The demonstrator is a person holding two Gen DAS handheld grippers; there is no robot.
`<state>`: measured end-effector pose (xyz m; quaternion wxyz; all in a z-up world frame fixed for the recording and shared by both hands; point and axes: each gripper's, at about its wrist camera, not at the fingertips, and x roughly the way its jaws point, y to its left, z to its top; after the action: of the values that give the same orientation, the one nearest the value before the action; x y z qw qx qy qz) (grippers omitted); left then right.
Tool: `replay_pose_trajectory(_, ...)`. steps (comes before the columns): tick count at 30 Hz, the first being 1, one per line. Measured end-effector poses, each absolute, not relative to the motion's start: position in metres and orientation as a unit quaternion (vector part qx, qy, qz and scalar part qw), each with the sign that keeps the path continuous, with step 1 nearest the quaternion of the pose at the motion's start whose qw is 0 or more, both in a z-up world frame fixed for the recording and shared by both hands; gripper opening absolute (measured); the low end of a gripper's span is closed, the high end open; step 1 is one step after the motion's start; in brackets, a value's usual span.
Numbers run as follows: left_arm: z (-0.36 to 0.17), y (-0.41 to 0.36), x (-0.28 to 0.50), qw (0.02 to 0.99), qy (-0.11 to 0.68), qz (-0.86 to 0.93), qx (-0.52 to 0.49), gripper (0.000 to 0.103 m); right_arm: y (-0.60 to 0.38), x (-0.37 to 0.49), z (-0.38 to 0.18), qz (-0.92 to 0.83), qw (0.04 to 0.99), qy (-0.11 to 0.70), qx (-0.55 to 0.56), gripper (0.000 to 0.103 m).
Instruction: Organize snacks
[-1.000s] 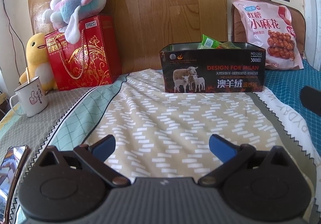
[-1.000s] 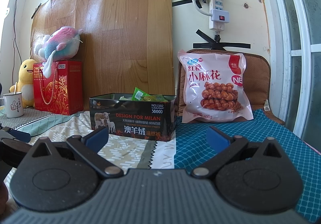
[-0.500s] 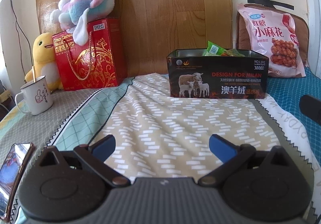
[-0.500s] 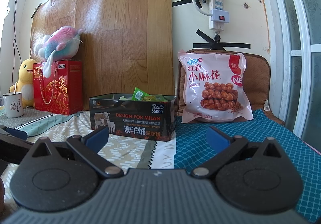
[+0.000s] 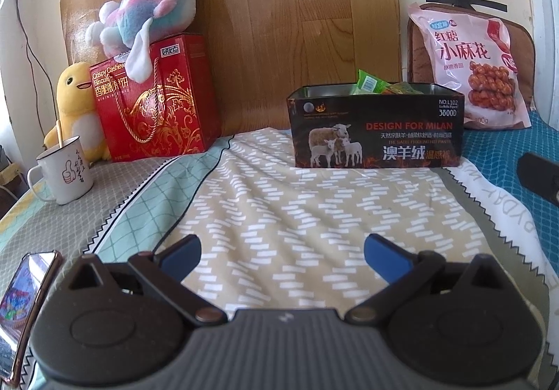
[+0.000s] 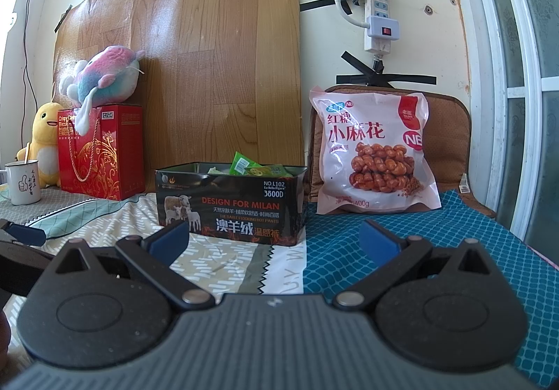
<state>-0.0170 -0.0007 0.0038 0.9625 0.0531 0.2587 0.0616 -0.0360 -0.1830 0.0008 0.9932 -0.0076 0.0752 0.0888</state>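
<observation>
From the left wrist view, the left tongs (image 5: 281, 255) gape wide and hold nothing above the patterned bedspread (image 5: 314, 208). At 1 o'clock, well apart, stands the black tin (image 5: 375, 131) with green snack packets (image 5: 370, 84) poking out; the pink snack bag (image 5: 471, 65) leans farther off at 2 o'clock.

From the right wrist view, the right tongs (image 6: 274, 238) are also spread wide and empty. Near at 11 o'clock sits the tin (image 6: 230, 203); the snack bag (image 6: 375, 152) stands at 1 o'clock.
</observation>
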Motion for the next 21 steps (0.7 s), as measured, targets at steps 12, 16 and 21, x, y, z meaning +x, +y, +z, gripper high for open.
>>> replay_pose_trajectory(12,0.0031,-0.0009,-0.0154,0.961,0.263,0.063,0.056,0.103,-0.1824,-0.0358,0.0007,0.088,0.993,0.076,-0.008,0.103)
replay_pose_trajectory(16,0.0024,-0.0013,-0.0150,0.960,0.266,0.064,0.057,0.103,-0.1825,-0.0354,0.0008,0.087,0.993,0.076,-0.008,0.103)
replay_pose_trajectory(21,0.0014,-0.0017,-0.0142,0.959,0.270,0.064,0.058,0.103,-0.1833,-0.0354,0.0010,0.087,0.993,0.077,-0.009,0.103)
